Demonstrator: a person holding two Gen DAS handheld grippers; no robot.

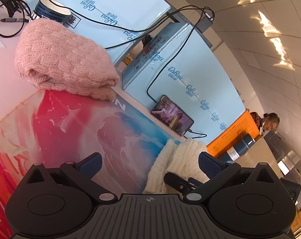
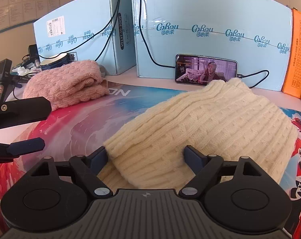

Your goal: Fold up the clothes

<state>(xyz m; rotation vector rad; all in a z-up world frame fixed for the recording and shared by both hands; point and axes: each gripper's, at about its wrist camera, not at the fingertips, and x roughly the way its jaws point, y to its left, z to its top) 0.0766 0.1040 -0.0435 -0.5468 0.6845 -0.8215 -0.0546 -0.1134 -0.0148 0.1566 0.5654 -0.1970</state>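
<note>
The right gripper [image 2: 145, 156], jaws half-spread, straddles the cream knit sweater's [image 2: 200, 123] near edge; closing shallow could pinch one layer, unfolding it. The left gripper [image 1: 150, 164] stands wide, empty.

You are looking at two knits lying on the printed desk mat [image 2: 74, 119]. The cream sweater [image 2: 200, 123] is sitting bundled in a thick, loose fold nearest you, its ribbed and waffle-stitched surface humping up toward the middle, its near edge lying doubled over a lower layer. Its far tip is rising in front of the phone [image 2: 206, 69]. The pink cable-knit sweater [image 1: 60, 57] is resting folded into a compact stack at the mat's far left corner, hem edges stacked facing you, partly overhanging the mat onto the desk. The two garments are lying well apart.
</note>
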